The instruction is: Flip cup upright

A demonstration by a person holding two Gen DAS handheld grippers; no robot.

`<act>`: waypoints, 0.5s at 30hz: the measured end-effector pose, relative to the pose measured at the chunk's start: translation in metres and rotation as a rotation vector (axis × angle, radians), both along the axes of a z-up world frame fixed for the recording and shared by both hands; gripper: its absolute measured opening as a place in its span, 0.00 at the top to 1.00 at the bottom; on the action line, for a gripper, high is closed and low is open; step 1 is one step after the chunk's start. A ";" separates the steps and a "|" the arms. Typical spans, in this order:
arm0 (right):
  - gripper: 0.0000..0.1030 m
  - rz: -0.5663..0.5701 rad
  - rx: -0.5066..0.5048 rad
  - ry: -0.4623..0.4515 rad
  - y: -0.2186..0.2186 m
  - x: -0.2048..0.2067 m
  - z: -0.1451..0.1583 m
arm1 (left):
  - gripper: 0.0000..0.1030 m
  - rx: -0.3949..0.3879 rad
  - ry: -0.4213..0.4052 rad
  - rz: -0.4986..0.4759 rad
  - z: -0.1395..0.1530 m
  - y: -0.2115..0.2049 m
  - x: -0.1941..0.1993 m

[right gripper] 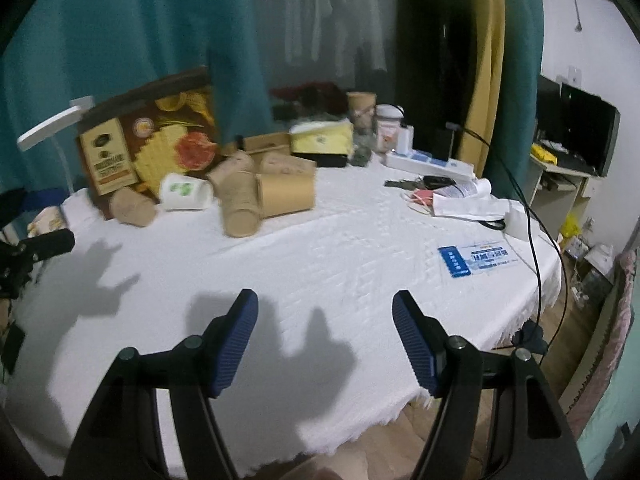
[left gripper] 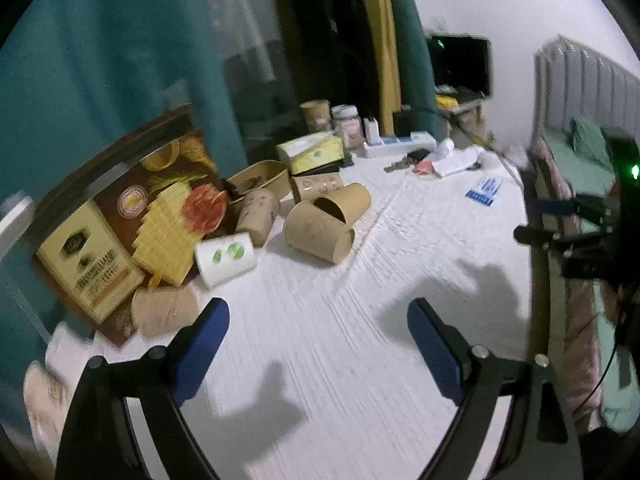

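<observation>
White textured tablecloth point(right gripper: 340, 240) across the middle of both views, bare over the whole lower centre, fringe edge dropping to wood floor at lower right of the right wrist view. Teal curtain point(right gripper: 120, 20) across the upper left behind the table; dark screen point(right gripper: 576, 128) at far right on a side desk. Black cable point(right gripper: 534, 240) hanging over the right table edge, blue-and-white card point(right gripper: 476, 260) just inside that edge.

Pile of brown paper cups point(left gripper: 320, 232) at centre left of the left wrist view, lying on their sides, mouths open toward the lens, touching one another; printed sleeves on some, plain kraft on others. White cup with green dots point(left gripper: 226, 258) lying sideways just left of them, against a large printed box point(left gripper: 120, 232). Yellow tissue box point(left gripper: 312, 152) behind.

Left gripper point(left gripper: 318, 316) at lower centre, blue pads spread wide, nothing between, above bare cloth. Right gripper point(right gripper: 325, 312) likewise released and empty, near the front edge.
</observation>
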State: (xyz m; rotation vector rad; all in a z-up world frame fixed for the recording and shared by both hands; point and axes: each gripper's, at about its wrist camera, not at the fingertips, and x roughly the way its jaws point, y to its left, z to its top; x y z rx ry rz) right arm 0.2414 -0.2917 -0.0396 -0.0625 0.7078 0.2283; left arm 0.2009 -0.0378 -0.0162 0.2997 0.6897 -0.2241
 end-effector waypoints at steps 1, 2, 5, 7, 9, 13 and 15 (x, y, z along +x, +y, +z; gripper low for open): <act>0.35 -0.001 0.008 0.018 -0.004 0.013 -0.003 | 0.12 0.024 0.015 -0.019 -0.002 -0.001 0.014; 0.35 -0.003 0.010 0.038 -0.007 0.026 -0.007 | 0.12 0.055 0.024 -0.037 -0.005 -0.003 0.030; 0.35 -0.011 0.021 0.078 -0.015 0.060 -0.014 | 0.12 0.125 0.047 -0.086 -0.012 -0.012 0.077; 0.35 -0.013 0.028 0.100 -0.020 0.082 -0.017 | 0.13 0.134 0.071 -0.109 -0.017 -0.014 0.106; 0.35 -0.022 0.041 0.120 -0.024 0.102 -0.019 | 0.20 0.135 0.100 -0.126 -0.022 -0.016 0.135; 0.35 -0.043 0.040 0.140 -0.029 0.140 -0.015 | 0.28 0.159 0.125 -0.151 -0.030 -0.020 0.194; 0.35 -0.040 0.028 0.133 -0.029 0.155 -0.012 | 0.28 0.172 0.128 -0.156 -0.033 -0.022 0.217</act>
